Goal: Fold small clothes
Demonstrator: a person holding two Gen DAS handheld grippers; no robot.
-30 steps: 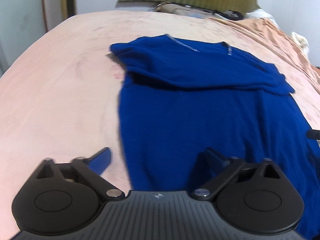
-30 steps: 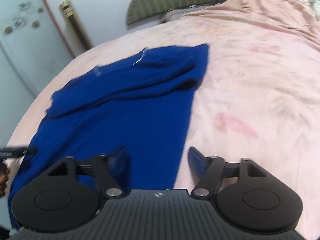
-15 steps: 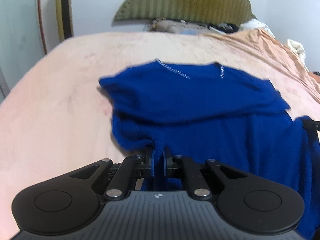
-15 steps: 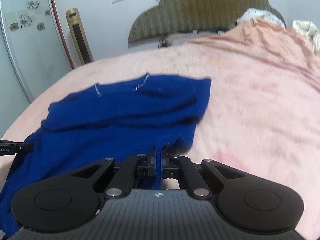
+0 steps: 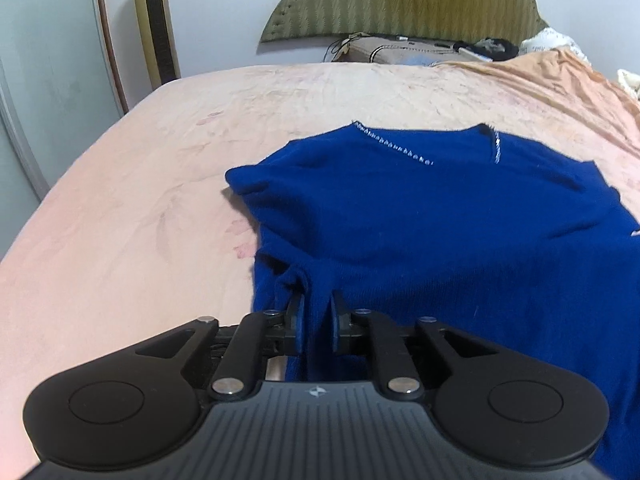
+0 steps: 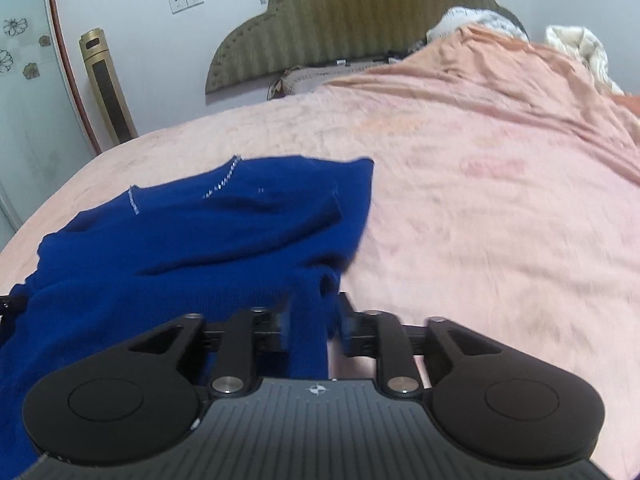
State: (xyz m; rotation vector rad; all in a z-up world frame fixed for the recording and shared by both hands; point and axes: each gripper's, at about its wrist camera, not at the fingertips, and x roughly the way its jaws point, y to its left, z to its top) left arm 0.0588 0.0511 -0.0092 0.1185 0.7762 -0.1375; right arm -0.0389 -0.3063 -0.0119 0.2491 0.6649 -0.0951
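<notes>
A royal blue sweater [image 5: 420,216] with a sparkly V-neck trim lies on the pink bedspread [image 5: 120,220], collar toward the headboard. My left gripper [image 5: 316,320] has the sweater's near left hem bunched between its pads; its jaws are a little apart and opening, still touching the cloth. In the right wrist view the sweater [image 6: 192,240] fills the left half. My right gripper [image 6: 314,324] holds its jaws wider and opening, and the near right hem hangs between them with a gap beside the right pad.
An olive padded headboard [image 5: 400,0] stands at the far end, with a cushion and small items [image 5: 400,50] below it. A gold tower unit [image 5: 156,28] stands left of the bed. Crumpled pale bedding [image 6: 580,52] lies at the far right. The bedspread [image 6: 480,220] runs wide to the right.
Both grippers went from open over the flat hem to shut on it, lifted it and carried it toward the collar. Now both sets of jaws have parted again, the right more.
</notes>
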